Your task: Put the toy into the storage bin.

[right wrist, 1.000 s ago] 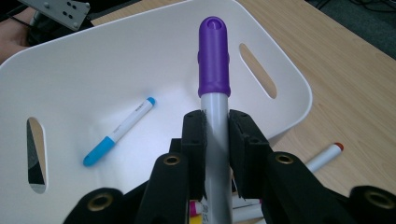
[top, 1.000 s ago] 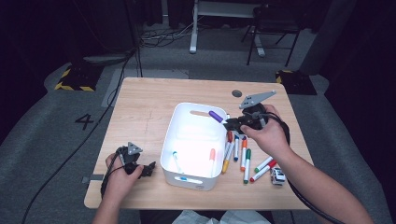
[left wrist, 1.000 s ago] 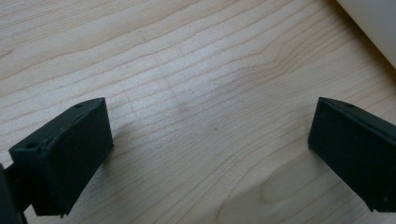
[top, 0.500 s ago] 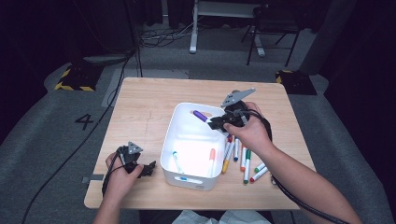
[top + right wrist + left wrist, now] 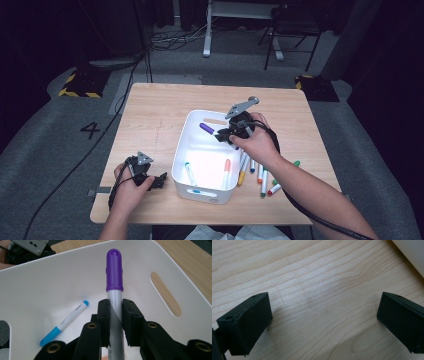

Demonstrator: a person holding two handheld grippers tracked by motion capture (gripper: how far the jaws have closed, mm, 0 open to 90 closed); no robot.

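Right tongs (image 5: 115, 322), lower centre of the right gripper view: both jaws are clamped on the grey barrel of a purple marker (image 5: 114, 275), whose cap points up the frame over the white bin (image 5: 175, 272). In the high view the same tongs (image 5: 223, 135) sit at frame centre, carrying the purple marker (image 5: 207, 128) above the far half of the bin (image 5: 181, 160), not yet released.

Left tongs (image 5: 322, 322): jaws spread wide and gripping nothing, with bare wooden surface (image 5: 312, 277) between them and a corner of the bin at the upper right of that frame. In the high view these tongs (image 5: 159, 181) rest at lower left, just beside the bin's near corner.

Bin contents: a blue marker (image 5: 190, 173) and an orange marker (image 5: 226, 172) lie flat on the floor of the bin, well apart; the blue marker (image 5: 65, 322) also appears at lower left of the right gripper view.

Outside the bin: a loose cluster of markers (image 5: 262, 177) lies on the surface (image 5: 150, 115) just right of the bin, under the right forearm; their exact count cannot be told.

Progress, as a judgement: two markers are binned, a third is about to be dropped, and several are left to collect, so the sorting appears less than half done.
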